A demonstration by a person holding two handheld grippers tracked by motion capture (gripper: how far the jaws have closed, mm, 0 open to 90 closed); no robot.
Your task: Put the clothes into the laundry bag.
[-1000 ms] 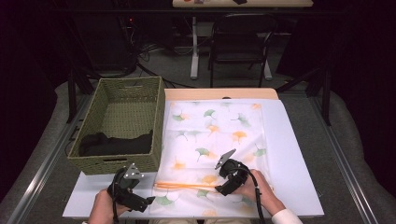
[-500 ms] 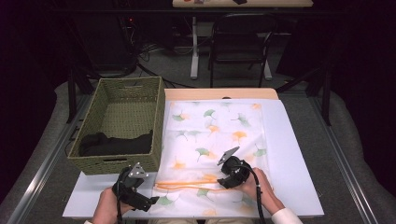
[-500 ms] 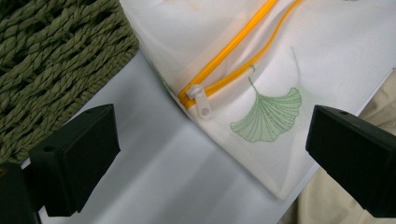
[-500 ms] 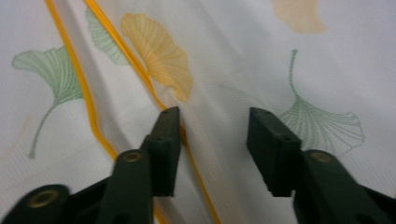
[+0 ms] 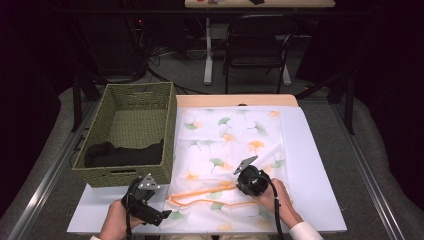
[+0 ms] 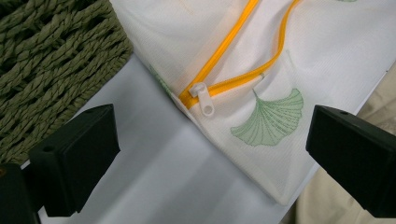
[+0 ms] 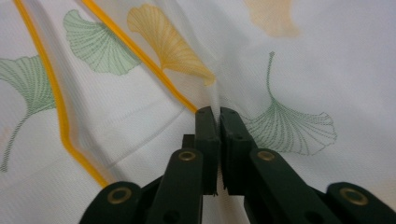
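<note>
— While the right tool (image 7: 214, 116) has just closed, what does it pinch?
— The mesh bag (image 5: 235, 150), flat on the bench (image 5: 315, 165). The left tool (image 6: 210, 154) gapes beside the zip pull (image 6: 204, 99).

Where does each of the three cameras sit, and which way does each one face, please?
High view: above the person's side, facing forward and down on the table; both hands show.
Left gripper view: rides the left gripper, facing the zipper pull between open jaws.
Right gripper view: rides the right gripper, which has just closed on the mesh bag.
Shared: the bag's orange zipper.
</note>
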